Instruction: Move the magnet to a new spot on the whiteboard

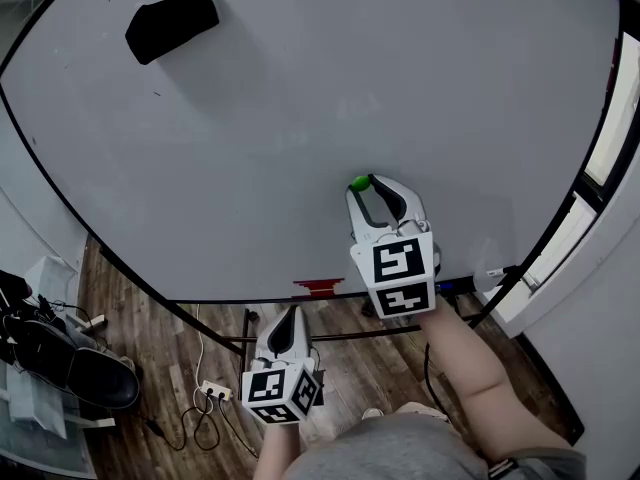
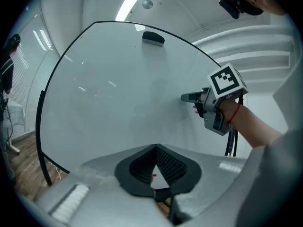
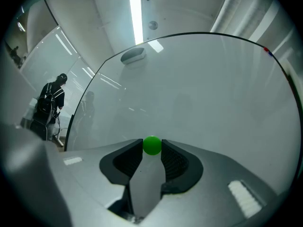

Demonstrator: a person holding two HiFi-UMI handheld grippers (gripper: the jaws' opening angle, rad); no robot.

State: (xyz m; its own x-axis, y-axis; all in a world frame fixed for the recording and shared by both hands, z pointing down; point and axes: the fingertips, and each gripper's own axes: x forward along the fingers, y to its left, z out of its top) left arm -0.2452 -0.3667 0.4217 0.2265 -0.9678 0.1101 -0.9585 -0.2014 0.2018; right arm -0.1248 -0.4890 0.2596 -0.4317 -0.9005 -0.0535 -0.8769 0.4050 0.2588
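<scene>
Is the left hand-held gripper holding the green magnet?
No, the left hand-held gripper is shut on nothing; the right hand-held gripper pinches the green magnet.

Right gripper: we hold it raised and reaching forward, its 2 jaws closed on the green magnet — pinched at the very tips.
Right forearm: bare and stretched out straight behind the gripper, with a red band at the wrist.
Left gripper: we hold it low and near our body — its 2 jaws are pressed together at the tips with nothing between them.
Left arm: hardly in sight.
</scene>
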